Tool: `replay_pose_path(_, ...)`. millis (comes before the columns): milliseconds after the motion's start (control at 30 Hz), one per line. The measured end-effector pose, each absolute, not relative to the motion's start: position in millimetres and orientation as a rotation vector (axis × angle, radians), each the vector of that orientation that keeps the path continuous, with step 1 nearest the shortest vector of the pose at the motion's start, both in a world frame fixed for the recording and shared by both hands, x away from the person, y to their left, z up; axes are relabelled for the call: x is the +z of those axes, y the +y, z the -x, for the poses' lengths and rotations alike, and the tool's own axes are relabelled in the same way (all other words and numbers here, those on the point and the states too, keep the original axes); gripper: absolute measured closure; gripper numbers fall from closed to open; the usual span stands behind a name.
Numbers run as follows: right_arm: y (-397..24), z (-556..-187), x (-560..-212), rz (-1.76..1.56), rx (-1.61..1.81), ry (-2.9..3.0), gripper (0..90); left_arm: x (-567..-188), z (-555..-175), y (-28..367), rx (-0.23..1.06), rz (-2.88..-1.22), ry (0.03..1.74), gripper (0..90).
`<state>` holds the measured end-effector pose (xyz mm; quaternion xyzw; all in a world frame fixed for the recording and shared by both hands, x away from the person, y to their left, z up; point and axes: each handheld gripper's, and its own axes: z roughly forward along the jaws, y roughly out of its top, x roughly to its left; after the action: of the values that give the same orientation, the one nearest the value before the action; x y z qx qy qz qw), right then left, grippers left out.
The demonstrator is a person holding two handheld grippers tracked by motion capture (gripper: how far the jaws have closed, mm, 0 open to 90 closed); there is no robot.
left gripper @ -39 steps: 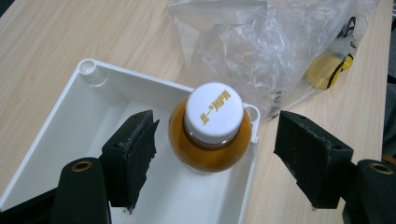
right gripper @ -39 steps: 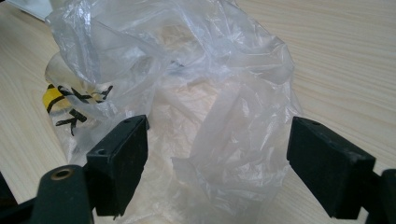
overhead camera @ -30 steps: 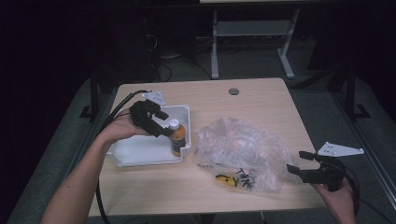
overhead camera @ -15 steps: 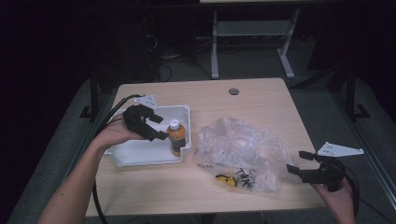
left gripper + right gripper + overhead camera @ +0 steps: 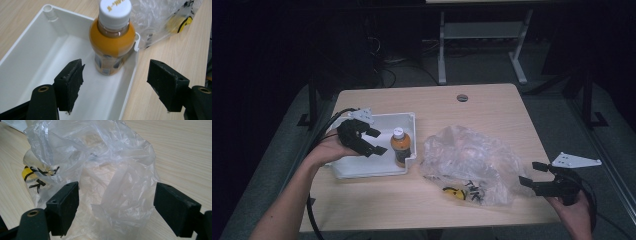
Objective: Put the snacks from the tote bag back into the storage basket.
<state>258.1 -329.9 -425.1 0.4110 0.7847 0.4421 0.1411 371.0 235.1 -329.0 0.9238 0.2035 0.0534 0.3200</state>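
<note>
An orange drink bottle with a white cap stands upright in the right end of a white tray. My left gripper is open just left of the bottle, above the tray, with nothing between its jaws. A crumpled clear plastic bag with yellow and black print lies to the right of the tray. My right gripper is open at the bag's right edge, its jaws standing either side of a fold of plastic without closing on it.
The wooden table has a round cable hole near its far edge. Bare wood lies in front of the tray and beyond the bag. Dark floor and a metal table frame are behind.
My left gripper has let go of the bottle and drawn back to the left, leaving it standing in the tray. The right gripper has stayed put.
</note>
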Motion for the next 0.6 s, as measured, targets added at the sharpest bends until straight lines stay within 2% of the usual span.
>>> replay_pose_path(600,-329,-259,-427,-1.187,1.274,2.274,19.6,-345,-356,251,0.15,-2.404,0.552,28.6)
